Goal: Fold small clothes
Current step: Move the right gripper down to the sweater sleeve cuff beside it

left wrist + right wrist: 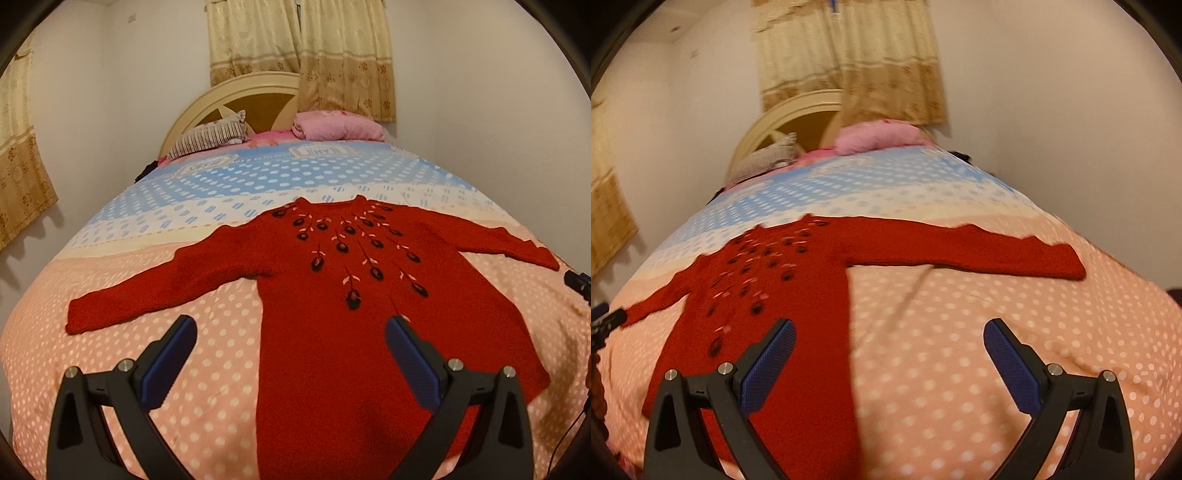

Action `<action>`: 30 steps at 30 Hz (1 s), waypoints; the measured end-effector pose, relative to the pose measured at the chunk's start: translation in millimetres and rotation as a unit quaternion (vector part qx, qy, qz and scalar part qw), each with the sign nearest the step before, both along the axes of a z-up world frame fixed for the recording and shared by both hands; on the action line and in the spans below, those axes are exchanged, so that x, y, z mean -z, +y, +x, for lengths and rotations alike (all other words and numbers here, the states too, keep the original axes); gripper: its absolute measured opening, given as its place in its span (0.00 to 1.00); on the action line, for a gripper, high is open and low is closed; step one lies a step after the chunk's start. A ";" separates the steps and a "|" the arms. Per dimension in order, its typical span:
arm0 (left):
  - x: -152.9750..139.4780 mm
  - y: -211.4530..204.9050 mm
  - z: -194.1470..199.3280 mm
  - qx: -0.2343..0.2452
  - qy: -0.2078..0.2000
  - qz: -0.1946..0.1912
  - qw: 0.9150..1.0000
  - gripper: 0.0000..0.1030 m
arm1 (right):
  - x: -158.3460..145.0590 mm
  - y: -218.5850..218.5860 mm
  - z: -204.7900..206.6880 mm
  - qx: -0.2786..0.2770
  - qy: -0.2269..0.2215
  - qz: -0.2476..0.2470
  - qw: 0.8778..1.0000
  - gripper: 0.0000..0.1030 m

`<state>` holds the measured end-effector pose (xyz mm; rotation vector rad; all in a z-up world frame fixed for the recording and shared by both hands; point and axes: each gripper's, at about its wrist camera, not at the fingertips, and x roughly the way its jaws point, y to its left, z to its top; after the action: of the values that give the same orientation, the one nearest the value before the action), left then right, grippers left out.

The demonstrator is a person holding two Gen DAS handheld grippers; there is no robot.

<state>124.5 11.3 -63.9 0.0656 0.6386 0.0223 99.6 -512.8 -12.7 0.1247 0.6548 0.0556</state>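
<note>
Bed [110, 332] with a dotted pink-and-blue cover carries the red sweater [332, 314], spread flat, front up, both sleeves out sideways. Left gripper [290, 332] hovers over its lower body, fingers spread wide, empty. Right gripper [889, 336] hovers over the sweater's side edge, likewise wide and empty.
</note>
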 end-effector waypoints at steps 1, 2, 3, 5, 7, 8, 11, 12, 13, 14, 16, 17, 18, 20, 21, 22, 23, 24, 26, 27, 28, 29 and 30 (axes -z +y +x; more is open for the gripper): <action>2.0 -0.9 6.2 -0.001 0.000 0.003 1.000 1.00 | 2.6 -7.3 4.8 0.007 0.004 0.004 1.000 0.99; 4.6 -2.5 13.5 -0.003 -0.001 0.009 1.000 1.00 | 5.6 -15.5 10.0 0.016 0.009 0.008 1.000 0.99; 6.8 -3.6 20.7 -0.004 0.000 0.014 1.000 1.00 | 8.5 -24.6 16.0 0.026 0.014 0.011 1.000 0.99; 12.8 -5.4 34.8 -0.004 0.002 0.023 1.000 1.00 | 14.2 -43.9 29.1 0.044 0.025 0.013 0.999 0.99; 19.4 -5.2 49.5 -0.009 0.009 0.029 1.000 1.00 | 18.5 -60.6 40.0 0.057 0.035 0.016 0.998 0.99; 22.4 -3.8 56.9 -0.010 0.014 0.026 1.000 1.00 | 20.2 -73.4 46.9 0.070 0.041 0.018 0.997 0.99; 29.4 -1.8 75.3 -0.014 0.027 0.023 0.999 1.00 | 22.3 -103.3 63.2 0.098 0.051 0.023 0.994 0.99; 31.8 -2.4 80.7 -0.014 0.030 0.024 0.999 1.00 | 22.5 -113.6 68.1 0.109 0.054 0.023 0.992 0.99; 35.0 -4.4 88.0 -0.014 0.035 0.026 0.999 1.00 | 23.3 -125.3 74.1 0.120 0.057 0.026 0.991 0.99; 37.6 -5.2 93.2 -0.013 0.039 0.027 0.999 1.00 | 24.8 -135.2 79.6 0.130 0.060 0.030 0.989 0.99; 41.8 -8.0 101.3 -0.011 0.046 0.029 0.998 1.00 | 29.1 -155.6 89.1 0.149 0.070 0.037 0.986 0.99; 44.2 -8.8 106.7 -0.011 0.049 0.030 0.998 1.00 | 31.9 -163.8 93.4 0.156 0.074 0.040 0.984 0.99; 46.3 -9.3 111.6 -0.011 0.052 0.028 0.998 1.00 | 34.2 -170.7 97.6 0.163 0.079 0.041 0.983 0.99; 49.5 -10.2 119.0 -0.011 0.057 0.025 0.998 1.00 | 40.6 -184.8 109.2 0.176 0.090 0.043 0.979 0.99; 51.2 -9.9 123.7 -0.012 0.058 0.025 0.998 1.00 | 44.9 -195.7 115.8 0.185 0.099 0.048 0.977 0.99; 53.0 -9.4 127.6 -0.012 0.060 0.026 0.998 1.00 | 47.8 -201.0 120.8 0.191 0.103 0.051 0.975 0.99; 54.7 -8.9 131.2 -0.015 0.061 0.029 0.998 1.00 | 50.9 -208.0 125.5 0.196 0.107 0.054 0.973 0.99; 56.2 -8.3 134.2 -0.016 0.061 0.032 0.998 1.00 | 53.8 -215.8 130.9 0.202 0.112 0.057 0.971 0.99; 58.6 -5.0 141.0 -0.022 0.061 0.038 0.997 1.00 | 58.0 -231.0 139.8 0.213 0.118 0.061 0.968 0.99; 59.7 -2.8 144.2 -0.026 0.061 0.039 0.997 1.00 | 60.0 -237.3 143.9 0.216 0.122 0.065 0.967 0.99; 60.5 -1.4 147.9 -0.029 0.062 0.040 0.997 1.00 | 62.4 -244.5 149.4 0.219 0.127 0.070 0.965 0.99; 61.6 1.5 150.9 -0.034 0.062 0.040 0.997 1.00 | 63.7 -248.7 152.8 0.222 0.131 0.073 0.963 0.99; 62.9 4.2 153.6 -0.037 0.063 0.040 0.997 1.00 | 65.8 -252.1 155.9 0.224 0.132 0.075 0.963 0.97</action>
<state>278.1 15.5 -126.8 0.1221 0.7666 0.1156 255.5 -764.9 -78.5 0.4307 0.8760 -0.3545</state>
